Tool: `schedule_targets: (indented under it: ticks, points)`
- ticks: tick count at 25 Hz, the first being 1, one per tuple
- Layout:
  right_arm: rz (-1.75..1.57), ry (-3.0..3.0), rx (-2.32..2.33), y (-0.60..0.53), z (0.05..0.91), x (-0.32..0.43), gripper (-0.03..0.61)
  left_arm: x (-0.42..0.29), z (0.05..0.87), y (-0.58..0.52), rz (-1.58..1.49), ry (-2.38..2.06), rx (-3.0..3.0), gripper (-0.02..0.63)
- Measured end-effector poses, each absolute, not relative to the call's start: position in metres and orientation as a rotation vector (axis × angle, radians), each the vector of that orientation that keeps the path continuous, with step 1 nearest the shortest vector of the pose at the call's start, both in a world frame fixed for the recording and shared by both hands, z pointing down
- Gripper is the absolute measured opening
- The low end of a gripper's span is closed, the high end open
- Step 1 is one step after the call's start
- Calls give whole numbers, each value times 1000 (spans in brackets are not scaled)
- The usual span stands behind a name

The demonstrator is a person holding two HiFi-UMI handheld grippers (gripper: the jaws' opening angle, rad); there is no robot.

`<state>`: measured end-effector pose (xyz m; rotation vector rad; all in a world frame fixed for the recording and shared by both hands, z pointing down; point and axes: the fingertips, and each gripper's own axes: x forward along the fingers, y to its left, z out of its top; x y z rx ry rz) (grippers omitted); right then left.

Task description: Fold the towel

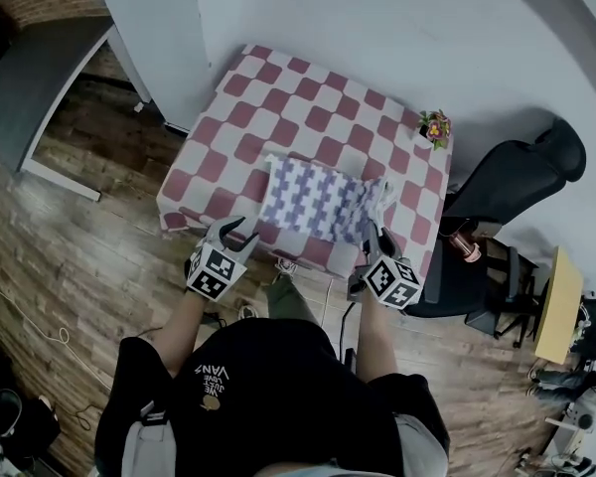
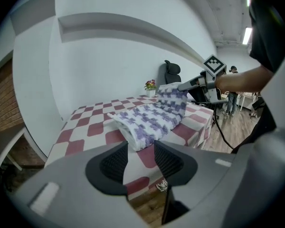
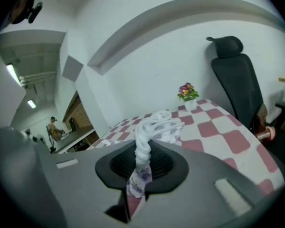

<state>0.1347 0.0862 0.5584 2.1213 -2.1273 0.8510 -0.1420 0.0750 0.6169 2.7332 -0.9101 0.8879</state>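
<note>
The right hand-held gripper (image 3: 142, 171) has its two dark jaws pressed together on a bunched edge of the towel (image 3: 157, 126). The cloth is white with a purple pattern; it rises from the jaws as a twisted rope and spreads into a crumpled loop above them, while a short end hangs below the pads. Behind it lies the desk (image 3: 230, 127) under a red-and-white checked cover. A small flower pot (image 3: 188, 95) stands near its far edge, by the white wall (image 3: 152, 61). A black office chair (image 3: 238, 82) stands at the right. Far off at the left, a person (image 3: 53, 126) stands in a lit room.
</note>
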Motion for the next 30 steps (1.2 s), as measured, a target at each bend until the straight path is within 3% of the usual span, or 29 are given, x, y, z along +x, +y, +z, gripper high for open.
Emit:
schedule_targets:
  ticks: [16,22,30]
  points:
    - [383,-2250,1345,25,585,-66,49,-208,624,110,861,-1110,2589,148]
    - [246,-2158,1102,32,623,-98,51,-223,628,114,854,-1152,2543,147]
    - [369,-2122,902,41,655,-112,97,-221,629,113,845,-1151,2545,147]
